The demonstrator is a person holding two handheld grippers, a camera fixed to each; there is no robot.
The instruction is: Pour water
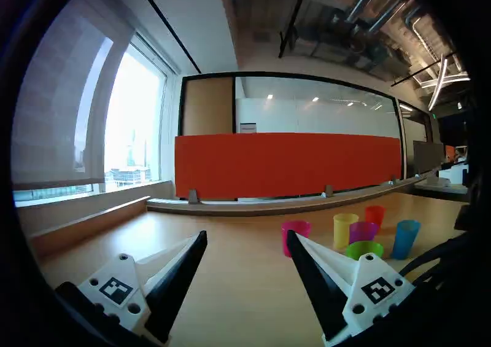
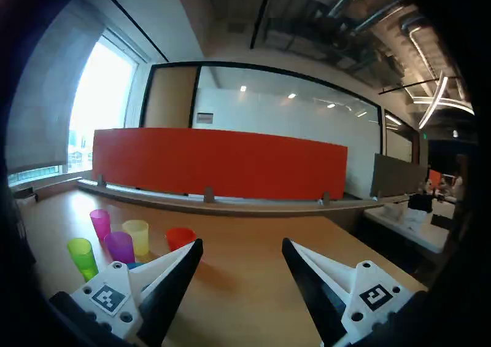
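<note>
- A large window on the left lets in bright daylight; a pale blind hangs partly lowered.
- A long orange panel stands along the far edge of the wooden desk.
- A glass wall stands behind the panel.
- Bare pipes and strip lights hang overhead.

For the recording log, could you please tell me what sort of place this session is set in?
Most likely an open-plan office: a long wooden desk backed by an orange divider, a glass-walled room behind it, and exposed ceiling pipes overhead. Coloured cups stand on the desk.
</note>
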